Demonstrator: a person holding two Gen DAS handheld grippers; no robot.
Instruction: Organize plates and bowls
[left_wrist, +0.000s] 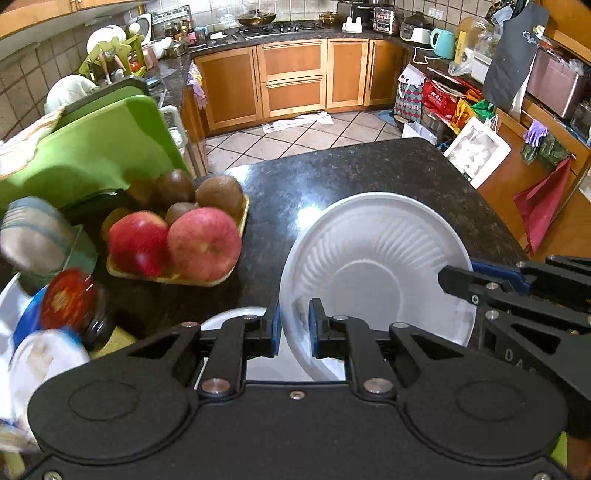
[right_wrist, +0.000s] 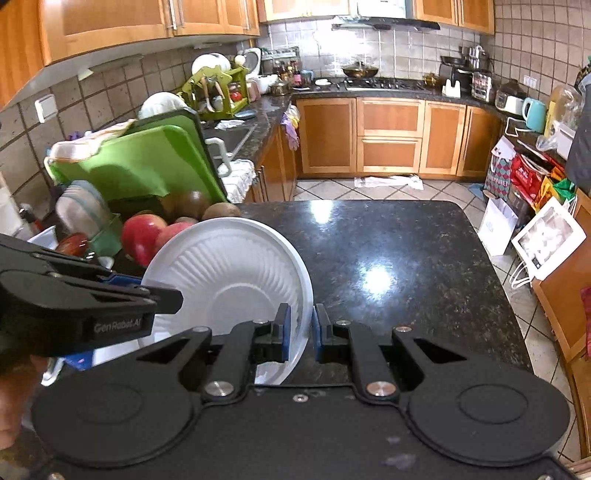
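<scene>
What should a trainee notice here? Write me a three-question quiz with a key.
1. True or false: only the left gripper holds the plate.
2. What shares the tray with the apples? A) kiwis B) bananas C) oranges
3. Fill in: the plate's colour is ___.

Key:
1. False; the right gripper grips the opposite rim.
2. A
3. white

Left hand-held gripper (left_wrist: 294, 326) pinches white plate (left_wrist: 373, 266) rim; right hand-held gripper (left_wrist: 461, 282) grips opposite rim above counter (left_wrist: 332, 177).
</scene>
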